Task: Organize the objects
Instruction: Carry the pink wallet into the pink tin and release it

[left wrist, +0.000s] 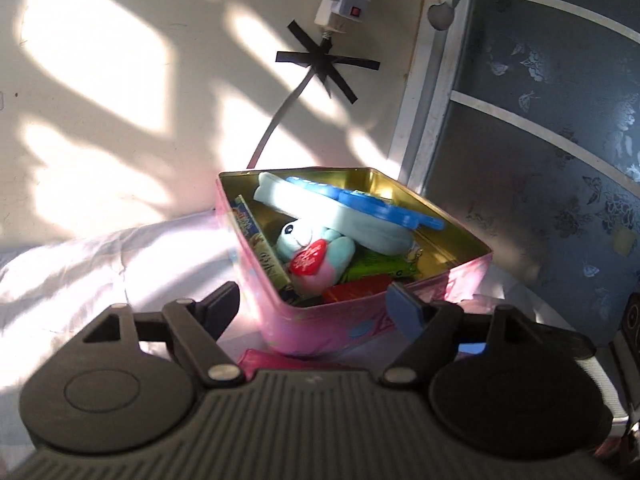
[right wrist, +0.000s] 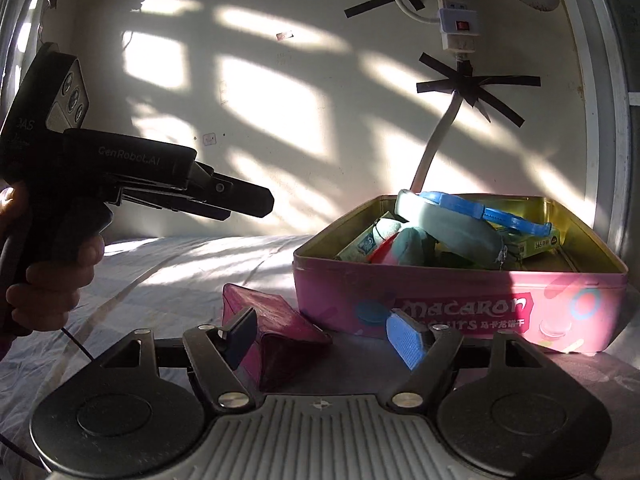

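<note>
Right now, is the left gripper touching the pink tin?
Apart. The right wrist view shows the left gripper hovering in the air well left of the pink tin.

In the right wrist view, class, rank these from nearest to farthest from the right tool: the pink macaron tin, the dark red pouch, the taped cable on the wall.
1. Dark red pouch: on the bed, just ahead of the right tool, towards its left finger.
2. Pink macaron tin: behind the pouch, to the right.
3. Taped cable: up on the wall, farthest.

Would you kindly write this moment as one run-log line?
left gripper: open, empty | right gripper: open, empty | pink tin: open, filled | plush toy: inside tin | red pouch: outside, beside tin
</note>
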